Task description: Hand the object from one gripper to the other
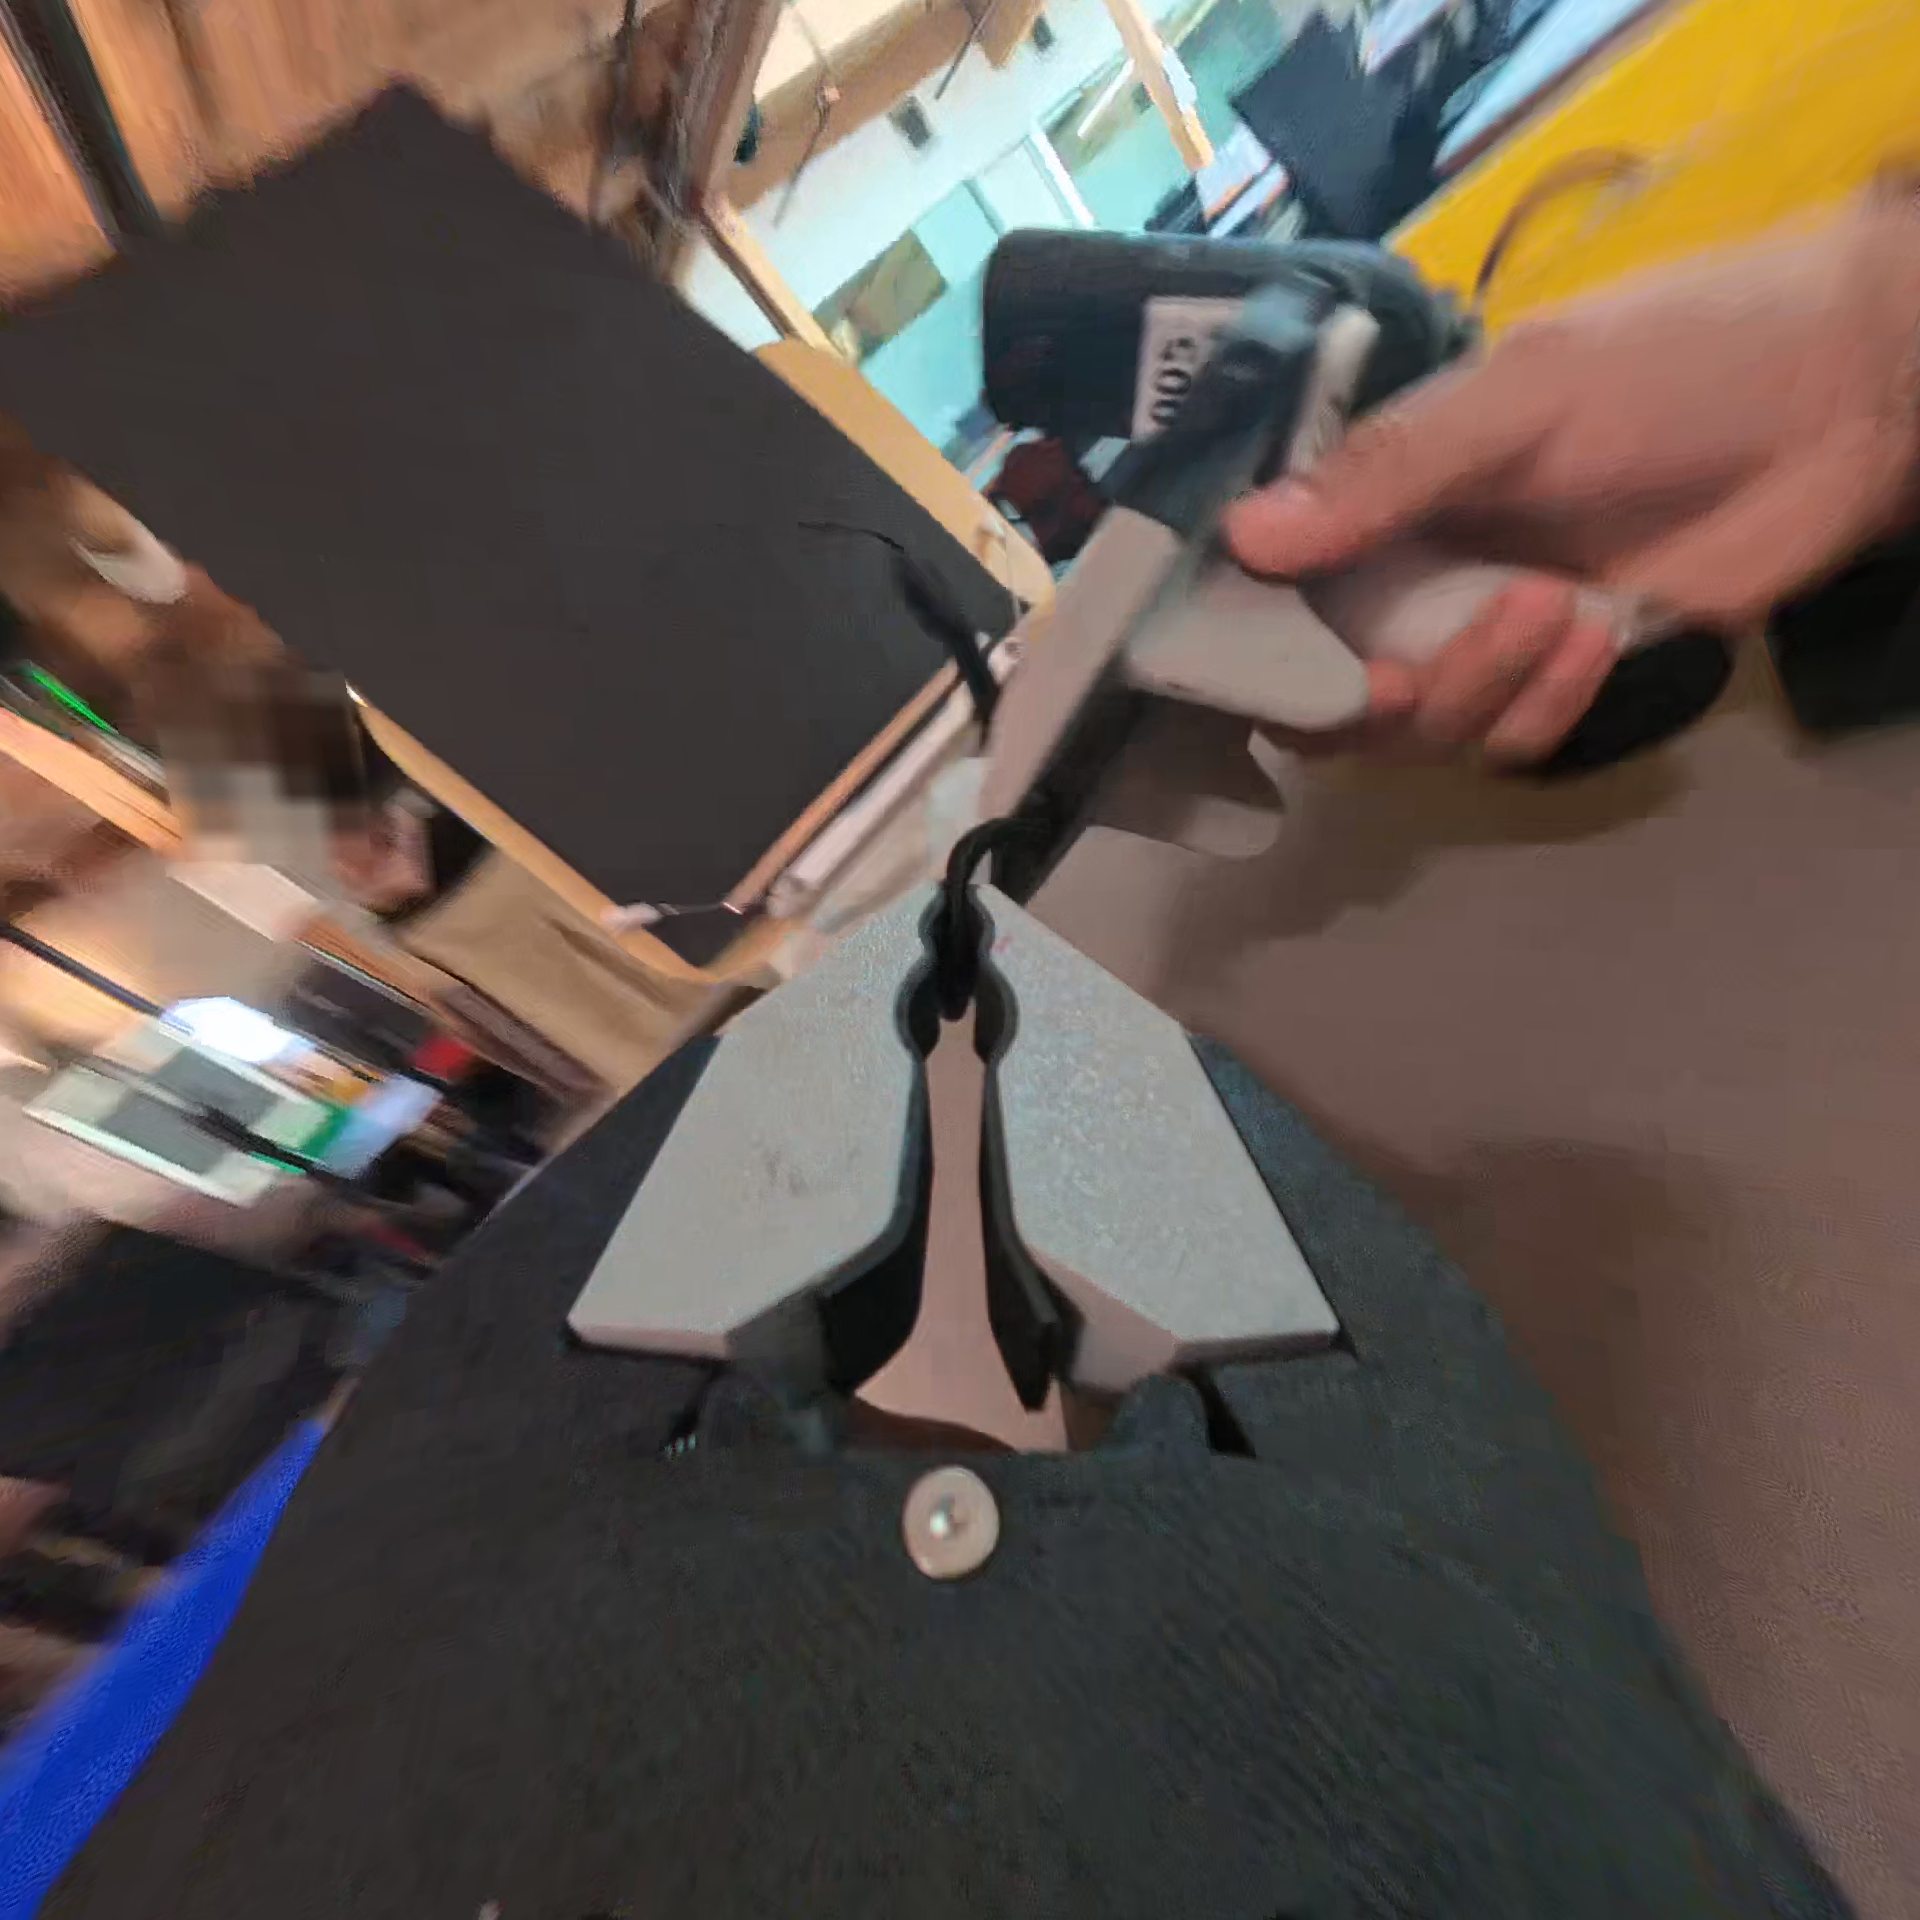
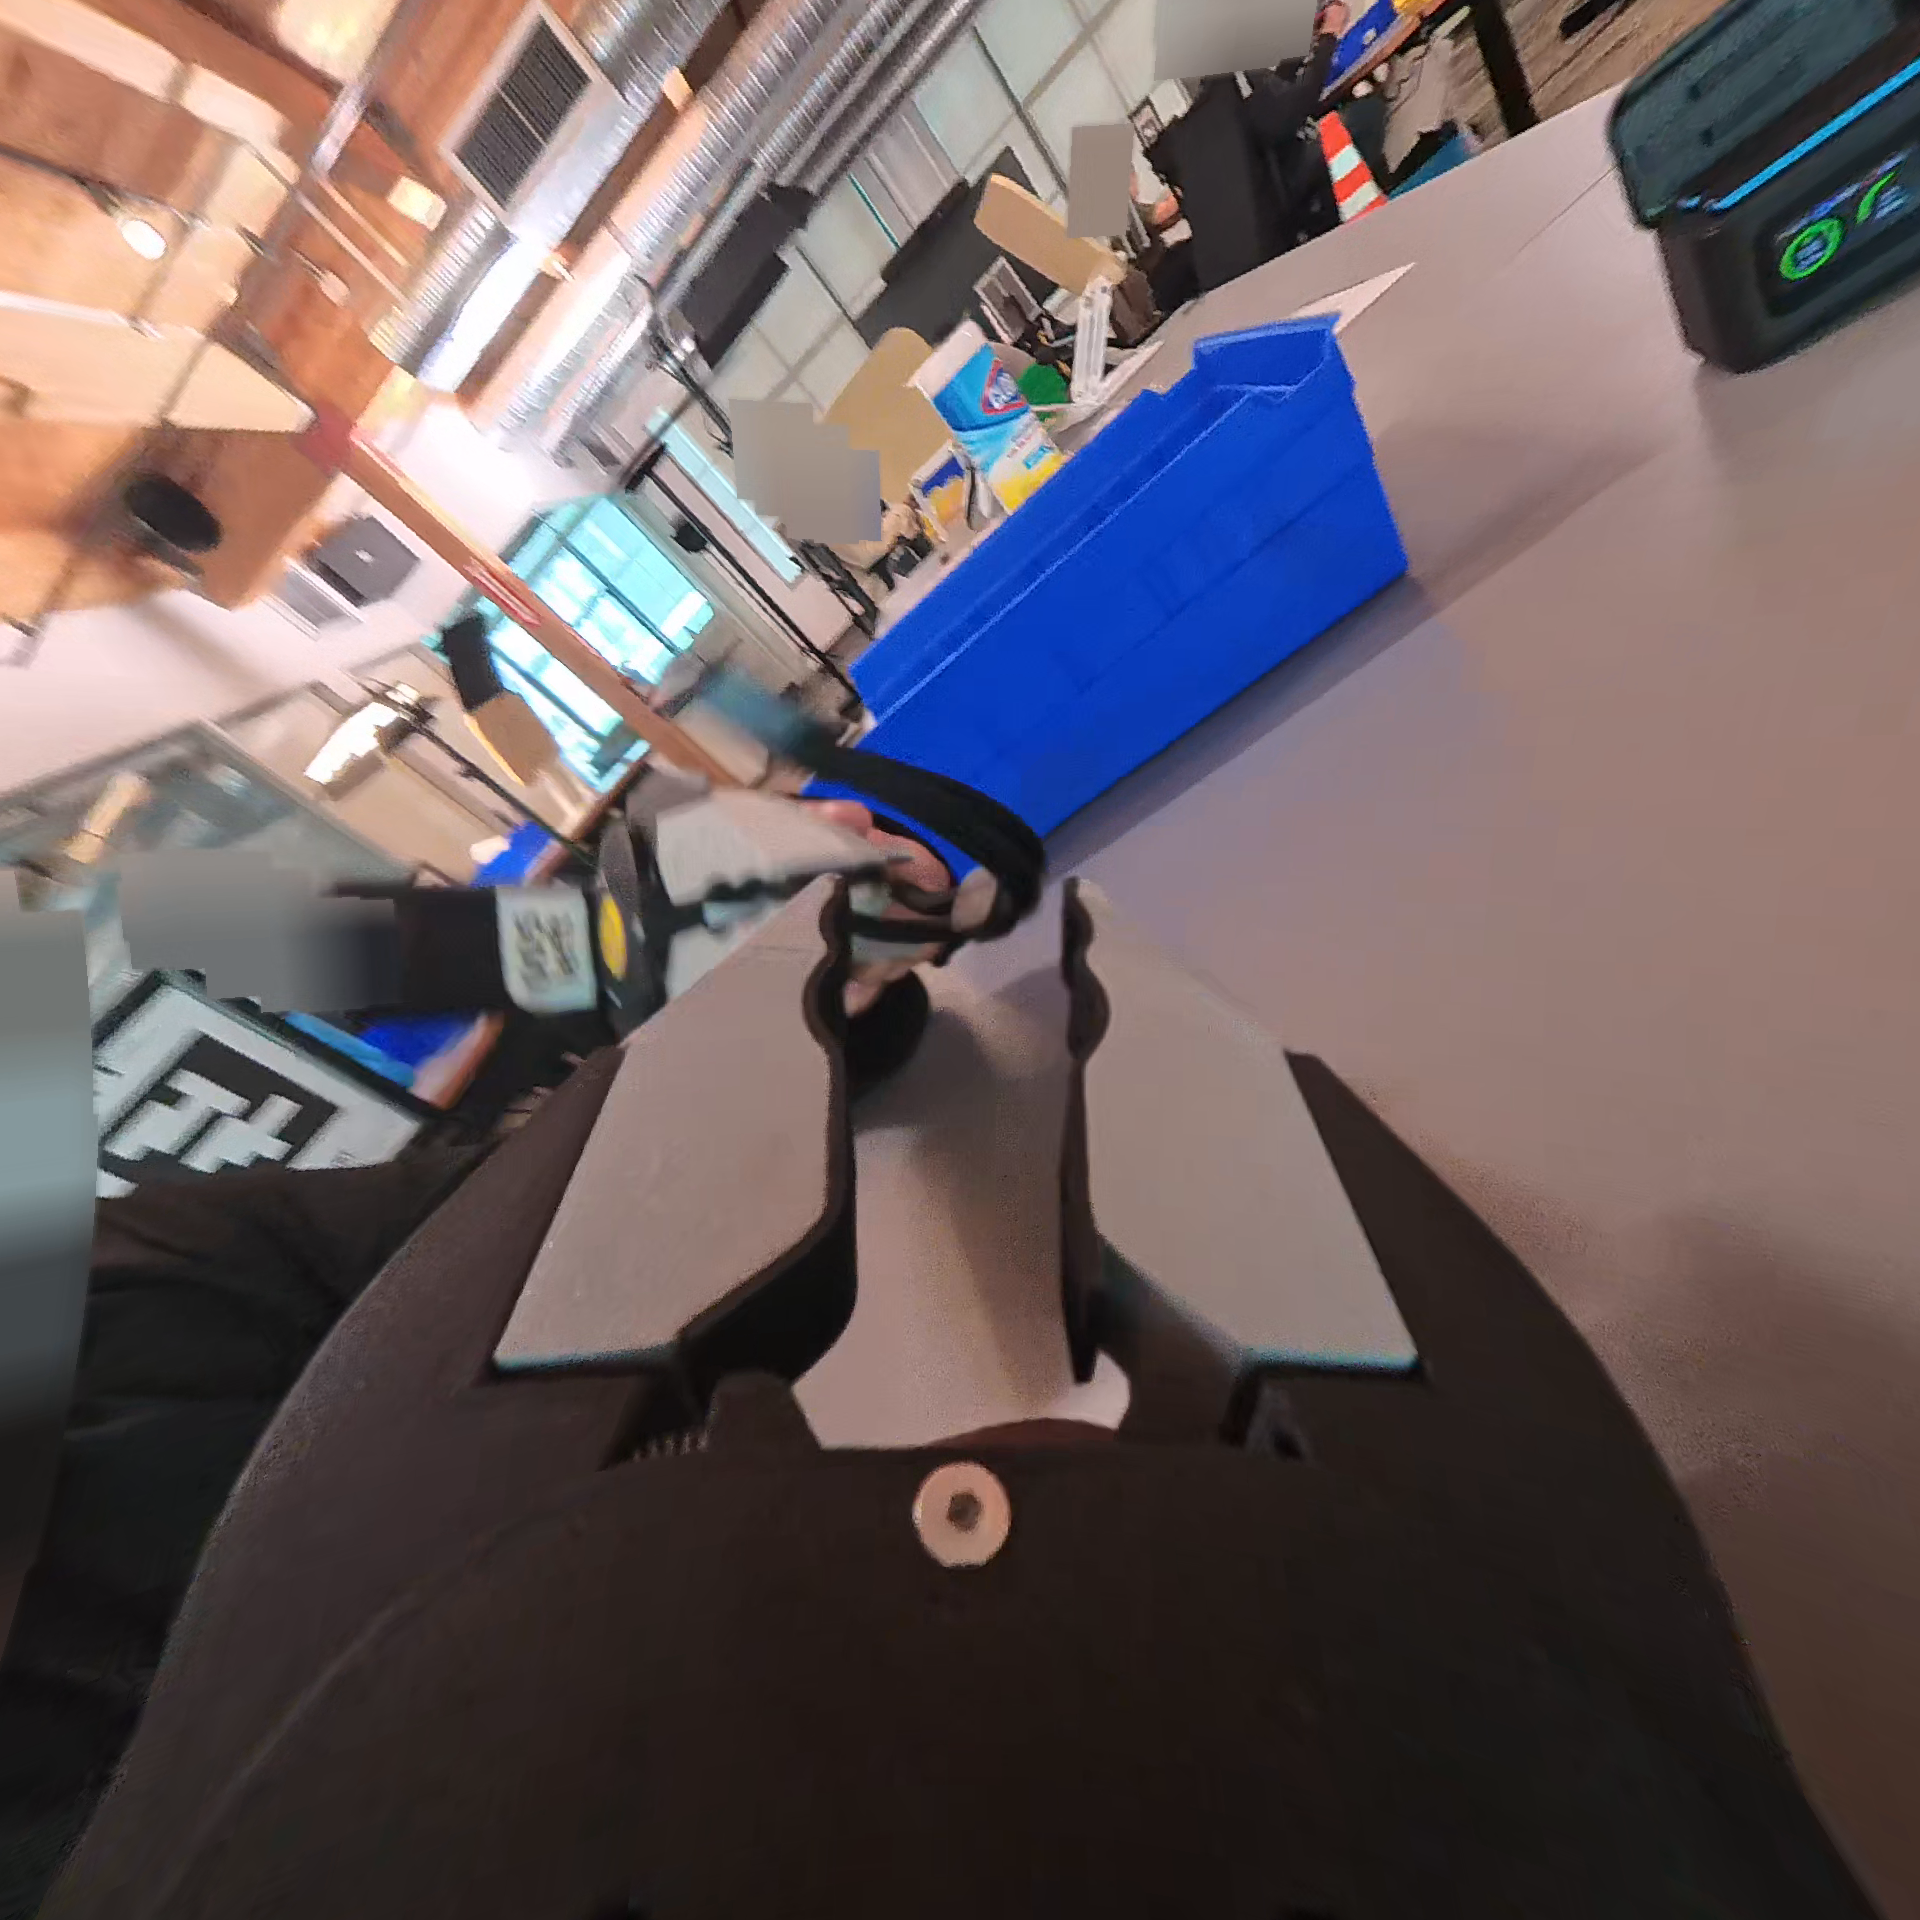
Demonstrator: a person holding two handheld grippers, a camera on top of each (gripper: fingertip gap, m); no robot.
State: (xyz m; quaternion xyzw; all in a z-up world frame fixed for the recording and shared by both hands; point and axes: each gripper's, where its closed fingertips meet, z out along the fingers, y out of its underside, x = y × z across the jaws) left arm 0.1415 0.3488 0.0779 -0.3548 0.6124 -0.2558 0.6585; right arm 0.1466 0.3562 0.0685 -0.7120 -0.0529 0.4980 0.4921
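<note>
Black cord loop (image 1: 961, 914), pinched at the tips of the left gripper (image 1: 958, 971) and held up above the tabletop (image 2: 1558, 935) so its free loop faces the right gripper (image 2: 951, 956), whose jaws stand apart, empty, ready to take it.

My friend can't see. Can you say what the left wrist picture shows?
The left gripper is shut on a thin black cord. The right gripper, held by a hand, is close above it over a grey table.
</note>
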